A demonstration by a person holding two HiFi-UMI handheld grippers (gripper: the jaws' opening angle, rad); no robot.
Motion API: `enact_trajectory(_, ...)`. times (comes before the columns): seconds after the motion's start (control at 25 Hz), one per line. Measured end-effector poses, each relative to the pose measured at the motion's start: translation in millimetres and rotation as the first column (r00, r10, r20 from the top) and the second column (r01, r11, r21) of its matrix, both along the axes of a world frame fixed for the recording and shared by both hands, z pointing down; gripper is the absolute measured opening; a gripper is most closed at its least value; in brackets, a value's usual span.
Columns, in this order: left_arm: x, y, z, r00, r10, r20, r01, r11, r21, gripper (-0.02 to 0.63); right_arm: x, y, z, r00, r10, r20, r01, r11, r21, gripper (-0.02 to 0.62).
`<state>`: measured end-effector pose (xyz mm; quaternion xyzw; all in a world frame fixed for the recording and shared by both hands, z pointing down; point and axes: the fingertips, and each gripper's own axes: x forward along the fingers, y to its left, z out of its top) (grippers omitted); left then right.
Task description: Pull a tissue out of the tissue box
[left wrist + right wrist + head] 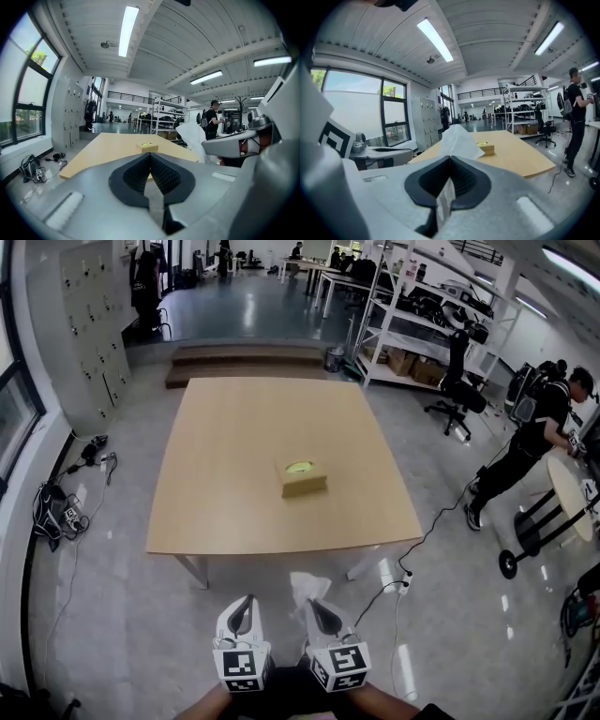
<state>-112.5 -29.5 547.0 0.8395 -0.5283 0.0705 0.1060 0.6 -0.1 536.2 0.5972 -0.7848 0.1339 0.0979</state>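
Clamping a white tissue (458,137), right tongs (449,160)

A pale wooden tabletop (234,512) stands on white legs in the middle of a glossy grey floor (122,624). Beyond its far edge runs a low dark step (248,362), with a small bin (335,358) at the step's right end. Grey lockers (94,343) line the left wall, with a dark-framed window (14,418) just beside them. Tangled cables (56,507) lie on the floor under the window. Off the tabletop's right edge stand white shelves (422,324) loaded with boxes, a black office chair (457,390), and a person (534,442) leaning over a round table (574,491). Long strip lights (125,30) hang from the ribbed white ceiling.
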Motion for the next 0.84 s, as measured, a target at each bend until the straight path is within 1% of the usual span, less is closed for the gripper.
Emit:
enact_trajectory(0.32,-9.4,7.0,0.9,1.000,-0.001,-0.003,0.001,1.000,0.008,0.018,-1.0,7.8,-3.0,1.000,0.025,-0.003,-0.025,1.000,0.015,-0.006)
enact_trajectory(0.6,-4.0,8.2,-2.4,1.000,0.016,-0.004,-0.016,1.000,0.019,0.018,5.5,10.7,-4.6,0.999,0.045,-0.006,-0.045,0.999,0.020,-0.006)
enact_trajectory(0.84,-7.3,3.1,-5.3,1.000,0.012,-0.011,-0.012,1.000,0.014,0.018,6.9,8.0,-1.6,0.998,0.057,-0.011,-0.057,0.998,0.009,-0.006)
